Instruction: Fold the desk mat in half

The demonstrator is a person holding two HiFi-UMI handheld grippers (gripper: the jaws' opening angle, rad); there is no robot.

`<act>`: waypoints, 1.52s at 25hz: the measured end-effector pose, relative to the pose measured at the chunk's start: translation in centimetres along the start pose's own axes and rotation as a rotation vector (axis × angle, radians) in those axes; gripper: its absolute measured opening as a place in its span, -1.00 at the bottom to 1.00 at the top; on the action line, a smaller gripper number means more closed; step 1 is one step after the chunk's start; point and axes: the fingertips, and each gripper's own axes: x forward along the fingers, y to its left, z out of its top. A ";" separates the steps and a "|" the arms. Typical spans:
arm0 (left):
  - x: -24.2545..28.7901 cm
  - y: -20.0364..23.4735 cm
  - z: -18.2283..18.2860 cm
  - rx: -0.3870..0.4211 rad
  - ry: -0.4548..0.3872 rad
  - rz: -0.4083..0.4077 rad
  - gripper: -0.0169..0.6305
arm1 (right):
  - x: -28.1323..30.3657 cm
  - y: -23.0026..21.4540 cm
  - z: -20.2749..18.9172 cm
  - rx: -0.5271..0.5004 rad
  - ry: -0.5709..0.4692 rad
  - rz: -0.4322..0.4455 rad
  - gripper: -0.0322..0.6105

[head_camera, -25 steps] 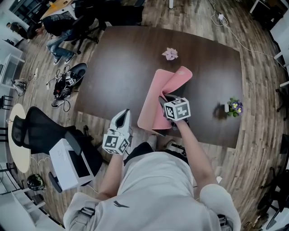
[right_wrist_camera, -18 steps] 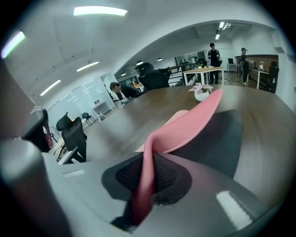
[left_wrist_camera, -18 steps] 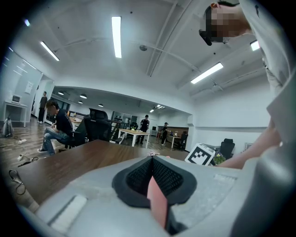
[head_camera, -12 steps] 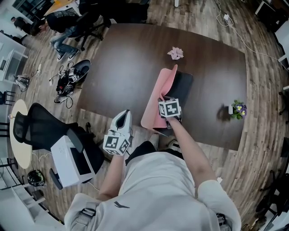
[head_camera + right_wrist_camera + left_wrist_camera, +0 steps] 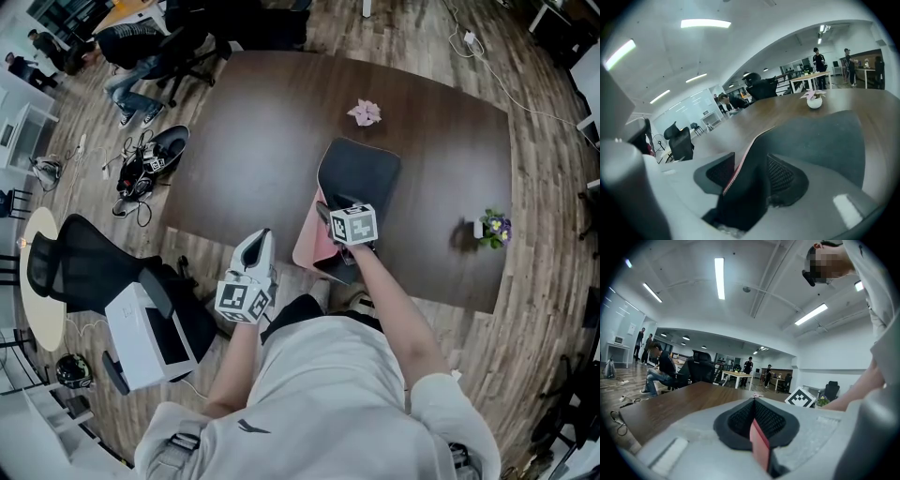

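Grey-backed pink desk mat's (image 5: 361,173) edge between our right gripper's (image 5: 751,173) just-opening jaws, left gripper (image 5: 753,418) closed and empty, pink paper flower (image 5: 365,112) at the mat's twelve o'clock.

We place all by the mat (image 5: 361,169): it lies doubled over on the table (image 5: 244,131), by the near edge; behind it, a paper flower (image 5: 365,112); right of it, well apart, a plant pot (image 5: 489,228); at its near end the right gripper (image 5: 326,214), its jaws have just been opening, the mat's edge between them; left of it, off the table, the left gripper (image 5: 260,237); farther left, a chair (image 5: 80,267) and box (image 5: 145,342).
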 end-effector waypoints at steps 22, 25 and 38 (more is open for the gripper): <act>2.6 -3.2 -0.4 -0.001 -0.011 -0.090 -0.93 | -21.6 -4.2 6.5 0.055 -0.549 -0.013 -0.33; 3.3 -3.8 -0.3 0.004 -0.014 -0.108 -0.94 | -26.9 -6.4 5.4 0.033 -0.609 -0.094 -0.38; 4.9 -6.0 0.3 0.028 -0.024 -0.155 -0.94 | -41.4 -11.4 -0.9 -0.017 -0.704 -0.450 -0.90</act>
